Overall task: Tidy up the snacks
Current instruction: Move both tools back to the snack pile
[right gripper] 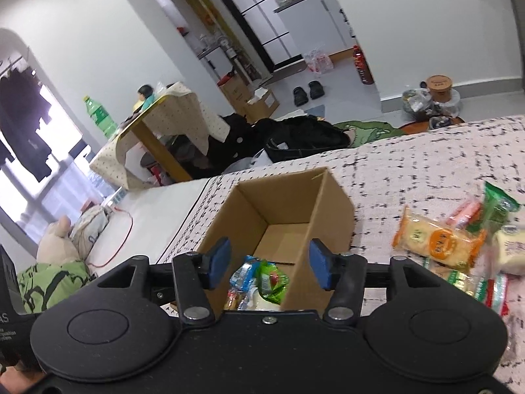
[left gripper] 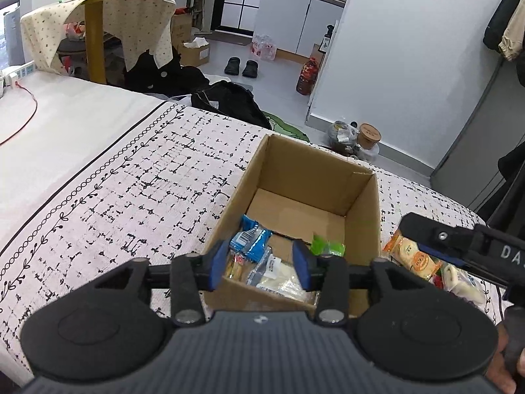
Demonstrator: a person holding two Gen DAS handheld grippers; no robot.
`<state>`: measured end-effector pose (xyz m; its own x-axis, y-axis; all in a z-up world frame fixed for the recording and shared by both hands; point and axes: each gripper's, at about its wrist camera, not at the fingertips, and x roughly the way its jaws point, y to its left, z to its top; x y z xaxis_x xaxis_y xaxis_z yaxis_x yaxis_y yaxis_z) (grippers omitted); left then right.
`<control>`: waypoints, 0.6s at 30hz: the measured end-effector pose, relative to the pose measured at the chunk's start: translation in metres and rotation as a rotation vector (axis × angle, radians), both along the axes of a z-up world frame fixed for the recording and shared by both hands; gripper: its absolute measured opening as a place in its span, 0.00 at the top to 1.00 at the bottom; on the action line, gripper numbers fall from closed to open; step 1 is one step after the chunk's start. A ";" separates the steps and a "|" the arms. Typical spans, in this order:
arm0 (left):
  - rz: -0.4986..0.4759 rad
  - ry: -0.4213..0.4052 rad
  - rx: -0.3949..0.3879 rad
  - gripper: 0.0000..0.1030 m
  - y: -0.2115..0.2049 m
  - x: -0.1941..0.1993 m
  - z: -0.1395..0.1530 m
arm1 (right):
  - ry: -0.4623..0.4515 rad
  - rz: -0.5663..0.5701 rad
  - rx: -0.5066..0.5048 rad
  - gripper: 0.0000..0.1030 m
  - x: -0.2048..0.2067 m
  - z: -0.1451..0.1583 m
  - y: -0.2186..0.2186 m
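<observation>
An open cardboard box point(left gripper: 361, 207) stands on the patterned bedspread point(left gripper: 131, 180). Inside lie a blue snack packet point(left gripper: 251, 241), a green packet point(left gripper: 328, 246) and pale wrapped snacks point(left gripper: 282, 279). My left gripper point(left gripper: 261, 267) is open and empty above the box's near edge. The box also shows in the right wrist view point(right gripper: 334, 207), with the green packet point(right gripper: 272, 279) inside. My right gripper point(right gripper: 269, 264) is open and empty over the box. An orange cracker packet point(right gripper: 436, 239) and several other snacks lie on the bed to its right.
The right gripper's body point(left gripper: 459, 243) reaches in over the orange packet point(left gripper: 413, 256). Beyond the bed are a black bag point(left gripper: 229, 101), a draped side table point(left gripper: 108, 32), shoes point(left gripper: 241, 65) and an oil bottle point(left gripper: 306, 77). A red cable point(left gripper: 29, 115) lies on the bed.
</observation>
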<state>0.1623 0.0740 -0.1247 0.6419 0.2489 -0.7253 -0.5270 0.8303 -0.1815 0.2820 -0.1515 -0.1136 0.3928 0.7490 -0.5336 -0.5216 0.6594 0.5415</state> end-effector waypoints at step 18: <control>-0.041 0.015 -0.005 0.22 -0.037 0.008 -0.003 | 0.035 -0.140 -0.042 0.29 -0.009 -0.016 -0.084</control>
<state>0.1707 0.0370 -0.1281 0.6404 0.2189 -0.7362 -0.4951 0.8505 -0.1778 0.2733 -0.2352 -0.1301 0.4723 0.6652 -0.5783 -0.4047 0.7465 0.5282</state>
